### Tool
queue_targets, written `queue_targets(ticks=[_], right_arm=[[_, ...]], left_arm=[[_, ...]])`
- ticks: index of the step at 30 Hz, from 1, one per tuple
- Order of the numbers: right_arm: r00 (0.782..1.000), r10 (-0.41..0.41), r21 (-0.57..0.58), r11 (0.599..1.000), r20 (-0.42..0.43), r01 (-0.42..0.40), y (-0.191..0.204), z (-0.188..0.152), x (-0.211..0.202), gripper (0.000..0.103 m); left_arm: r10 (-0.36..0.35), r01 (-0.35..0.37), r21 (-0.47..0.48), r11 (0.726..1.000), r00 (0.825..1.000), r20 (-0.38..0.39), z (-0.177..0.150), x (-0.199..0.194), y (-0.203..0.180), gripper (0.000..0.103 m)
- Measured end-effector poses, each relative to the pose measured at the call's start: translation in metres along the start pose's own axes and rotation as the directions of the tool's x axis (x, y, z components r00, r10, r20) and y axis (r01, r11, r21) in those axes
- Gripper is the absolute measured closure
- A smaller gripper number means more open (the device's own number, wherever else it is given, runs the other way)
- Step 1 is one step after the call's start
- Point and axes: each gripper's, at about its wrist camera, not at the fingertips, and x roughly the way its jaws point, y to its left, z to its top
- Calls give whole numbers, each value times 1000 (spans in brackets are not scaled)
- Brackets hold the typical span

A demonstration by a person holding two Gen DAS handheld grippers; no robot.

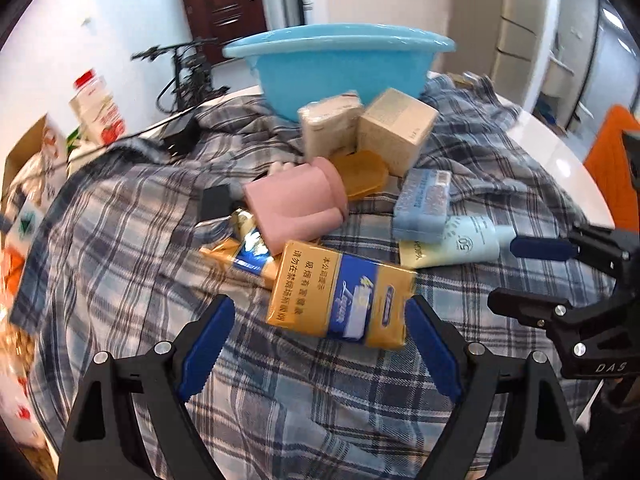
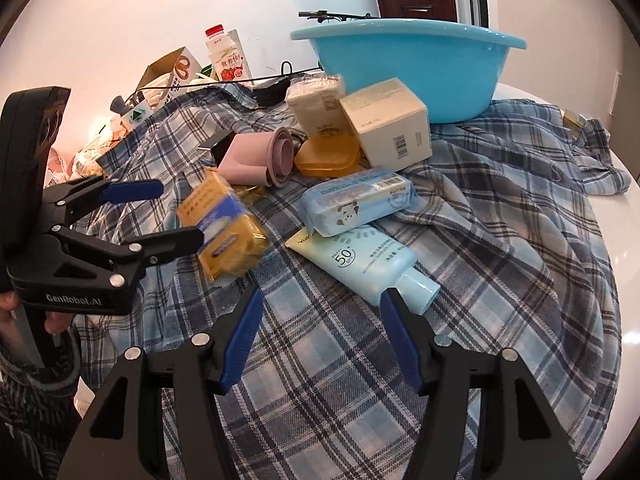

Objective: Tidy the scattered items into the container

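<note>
A yellow and blue pack [image 1: 340,296] lies tilted on the plaid shirt [image 1: 120,260], propped on a tube [image 1: 248,248] and blurred in the right wrist view. My left gripper [image 1: 320,300] is open around it: the pack's near corner touches the right pad, and cloth shows between it and the left pad. My right gripper [image 2: 322,294] is open over bare cloth, its right fingertip beside the cap of a pale blue sunscreen tube [image 2: 360,260]. A blue wipes pack [image 2: 356,204], pink cup [image 2: 256,160], amber case [image 2: 326,156] and beige box [image 2: 388,120] lie before the blue basin [image 2: 408,68].
A wrapped beige pack [image 2: 316,100] leans by the box. A black charger [image 1: 180,136], a milk bottle [image 2: 228,56] and cartons crowd the far left. The white table edge [image 2: 628,240] curves on the right, with an orange seat [image 1: 612,152] beyond. A hand [image 2: 8,304] holds the left gripper.
</note>
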Motion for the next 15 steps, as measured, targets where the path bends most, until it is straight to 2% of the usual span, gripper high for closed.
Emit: queue_targets(ticks=[3, 6, 11, 15], right_arm=[[1000, -6, 13, 1000, -4, 6, -5, -2, 0, 43], [1000, -15, 29, 999, -10, 15, -11, -2, 2, 43], [1000, -8, 46, 999, -14, 9, -15, -2, 4, 40], [1000, -5, 52, 999, -17, 6, -17, -1, 6, 40]], left_arm=[[-28, 28, 65, 997, 1000, -6, 1, 7, -9, 14], [-48, 50, 82, 995, 999, -22, 2, 14, -13, 14], [-18, 24, 103, 994, 998, -58, 3, 30, -19, 14], [10, -3, 134, 991, 998, -55, 3, 34, -25, 14]])
